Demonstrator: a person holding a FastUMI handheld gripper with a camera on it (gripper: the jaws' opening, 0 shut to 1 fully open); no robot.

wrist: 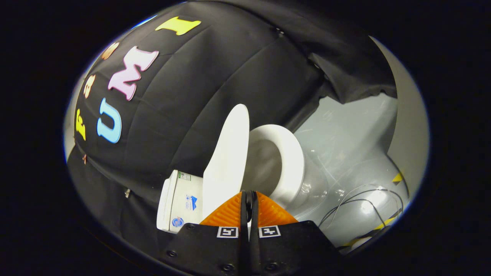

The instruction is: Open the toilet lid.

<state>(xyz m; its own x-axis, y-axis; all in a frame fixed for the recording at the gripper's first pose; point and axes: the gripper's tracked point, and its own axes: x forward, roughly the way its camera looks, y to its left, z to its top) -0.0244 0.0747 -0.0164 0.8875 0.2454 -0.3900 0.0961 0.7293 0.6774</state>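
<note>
Gripper view: orange ribbed fingers point(230, 212) of the gripper point(249, 196) pressed together, barely a slit between the tips, nothing clamped between them. Just ahead, almost touching the tips, smooth white plastic toilet lid point(227, 161) raised, standing near upright. Beside it, white oval seat ring point(289, 161) exposed around the bowl. Behind the lid, white cistern point(180, 201). Beyond the bowl, grey glossy floor point(345, 134) with thin black cables point(360, 197).

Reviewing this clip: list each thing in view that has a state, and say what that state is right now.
Toilet lid: raised, standing upright against the tank.
Toilet seat: down on the bowl.
Tool: fingers closed together, holding nothing, tips just short of the lid's edge.
Cables: loose on the floor beyond the toilet.
</note>
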